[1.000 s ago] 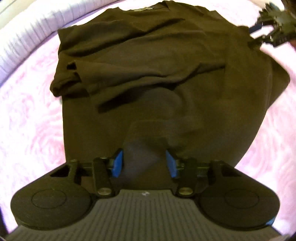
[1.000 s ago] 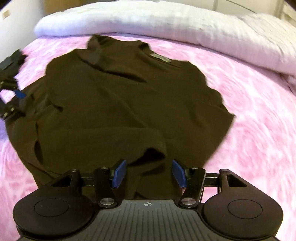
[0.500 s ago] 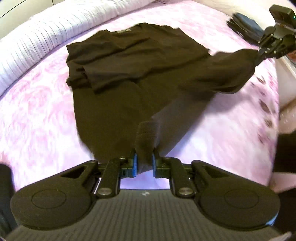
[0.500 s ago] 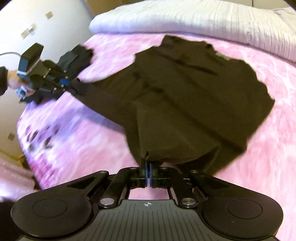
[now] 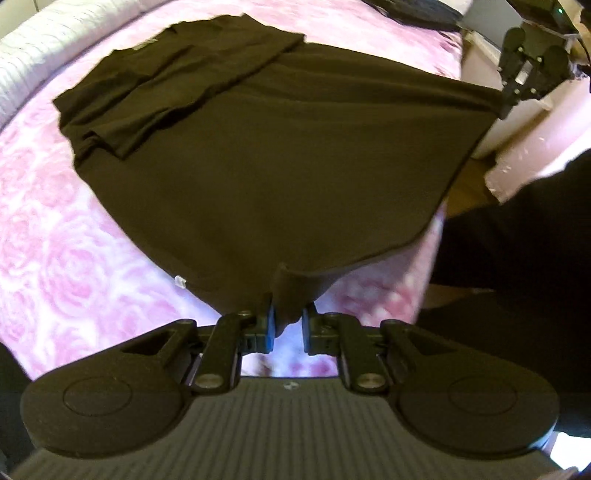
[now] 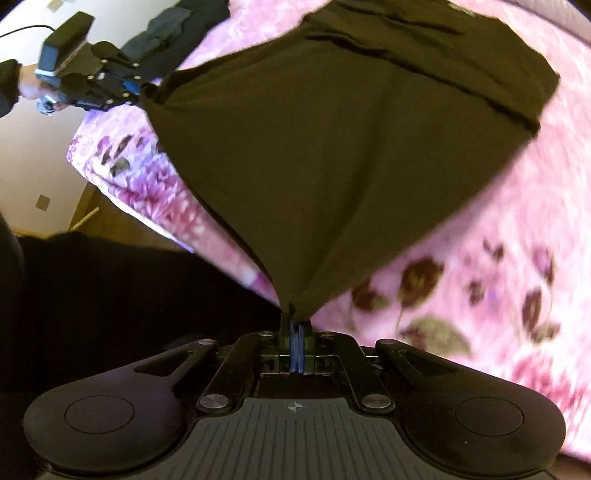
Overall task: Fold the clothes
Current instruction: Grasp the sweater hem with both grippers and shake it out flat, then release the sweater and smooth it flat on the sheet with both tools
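A dark brown T-shirt (image 5: 280, 147) lies on a pink floral bedspread (image 5: 48, 236), its hem end lifted and stretched taut between my two grippers. My left gripper (image 5: 287, 325) is shut on one hem corner. My right gripper (image 6: 296, 332) is shut on the other hem corner of the shirt (image 6: 332, 155). The right gripper also shows in the left wrist view (image 5: 517, 88), and the left gripper in the right wrist view (image 6: 110, 88). The collar end, with sleeves folded in, rests on the bed.
A white ribbed pillow or duvet (image 5: 44, 44) runs along the head of the bed. Dark folded clothes (image 6: 177, 33) lie near the bed's far side. The bed's edge (image 6: 122, 192) drops to a wooden floor, beside the person's dark-clothed body (image 6: 110, 295).
Both grippers closed on the hem corners, lifted them and pulled back and apart. The lower shirt went from lying slack on the bed to raised and stretched tight.
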A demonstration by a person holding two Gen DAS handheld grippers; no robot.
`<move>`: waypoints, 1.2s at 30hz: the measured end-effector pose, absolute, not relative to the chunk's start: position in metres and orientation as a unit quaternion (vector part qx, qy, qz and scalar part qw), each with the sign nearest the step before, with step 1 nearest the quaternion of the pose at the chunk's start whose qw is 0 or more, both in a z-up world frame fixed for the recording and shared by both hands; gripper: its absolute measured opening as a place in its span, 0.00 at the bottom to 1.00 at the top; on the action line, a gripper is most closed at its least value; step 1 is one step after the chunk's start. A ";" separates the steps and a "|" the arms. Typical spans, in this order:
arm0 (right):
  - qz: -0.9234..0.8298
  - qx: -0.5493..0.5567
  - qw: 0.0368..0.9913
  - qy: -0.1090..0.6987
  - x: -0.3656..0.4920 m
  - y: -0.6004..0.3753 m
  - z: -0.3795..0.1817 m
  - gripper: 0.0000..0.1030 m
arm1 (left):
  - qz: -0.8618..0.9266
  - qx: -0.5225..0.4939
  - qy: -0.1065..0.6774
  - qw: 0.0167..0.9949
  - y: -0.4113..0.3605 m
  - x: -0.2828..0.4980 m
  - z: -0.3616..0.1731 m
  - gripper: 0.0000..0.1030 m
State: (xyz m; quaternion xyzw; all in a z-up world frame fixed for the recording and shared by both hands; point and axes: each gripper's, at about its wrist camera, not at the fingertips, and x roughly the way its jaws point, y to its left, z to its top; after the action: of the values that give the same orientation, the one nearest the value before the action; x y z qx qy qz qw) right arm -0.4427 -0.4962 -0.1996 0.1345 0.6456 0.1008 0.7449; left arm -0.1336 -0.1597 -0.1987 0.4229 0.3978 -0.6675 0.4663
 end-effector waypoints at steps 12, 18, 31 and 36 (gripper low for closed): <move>0.047 0.074 0.764 0.639 -0.429 -0.498 -0.218 0.05 | -0.597 0.409 0.461 0.513 -0.135 -0.133 -0.228 0.17; 0.040 -0.029 0.840 0.541 -0.296 -0.498 -0.250 0.36 | -0.550 0.370 0.432 0.611 -0.158 -0.097 -0.216 0.41; 0.068 -0.201 0.846 0.489 -0.089 -0.473 -0.358 0.13 | -0.485 0.307 0.392 0.719 -0.205 -0.083 -0.204 0.57; 0.032 -0.125 0.898 0.421 -0.129 -0.524 -0.297 0.01 | -0.492 0.356 0.377 0.699 -0.246 -0.100 -0.212 0.57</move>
State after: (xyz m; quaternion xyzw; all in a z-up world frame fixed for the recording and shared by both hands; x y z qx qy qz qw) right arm -0.1293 -0.5243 -0.2974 -0.1250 0.4214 0.0322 0.8976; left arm -0.0997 -0.2457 -0.2121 0.3559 0.3774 -0.4917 0.6994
